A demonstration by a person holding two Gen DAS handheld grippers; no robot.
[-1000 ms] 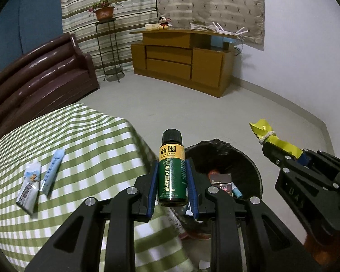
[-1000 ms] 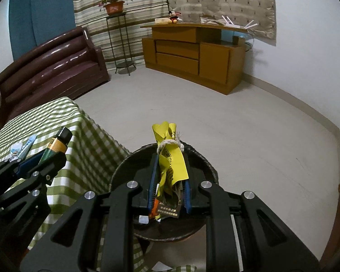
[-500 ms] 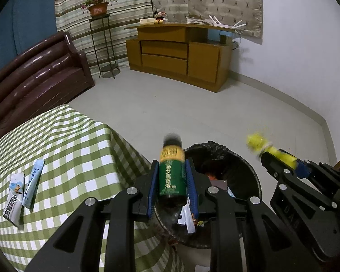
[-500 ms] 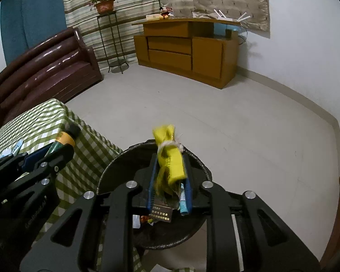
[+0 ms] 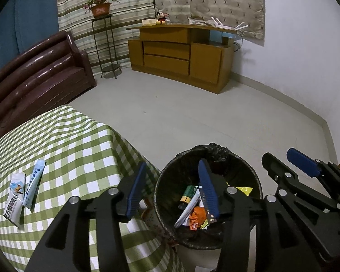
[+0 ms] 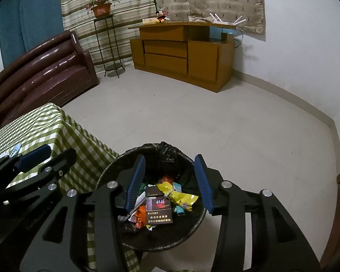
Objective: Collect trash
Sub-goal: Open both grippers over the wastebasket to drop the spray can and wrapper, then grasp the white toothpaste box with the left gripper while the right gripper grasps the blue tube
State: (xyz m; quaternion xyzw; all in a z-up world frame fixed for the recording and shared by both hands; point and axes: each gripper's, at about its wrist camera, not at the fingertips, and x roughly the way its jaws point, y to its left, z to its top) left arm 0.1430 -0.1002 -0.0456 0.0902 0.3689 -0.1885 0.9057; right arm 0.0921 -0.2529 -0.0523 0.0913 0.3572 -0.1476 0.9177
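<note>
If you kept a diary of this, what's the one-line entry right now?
left gripper: fingers just opened, empty | right gripper: fingers just opened, empty | green bottle, yellow wrapper: in bin | two packets: on table

brown sofa (image 5: 34, 77), wooden cabinet (image 5: 181, 56), pale floor (image 5: 192, 117).

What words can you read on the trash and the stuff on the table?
Dark box in the bin: "本公司提示 吸烟有害健康", next line too small.
Yellow wrapper: print blurred.
Green bottle: label unreadable.
White packet on the table: big letters, too blurred.
Blue tube: too small.
</note>
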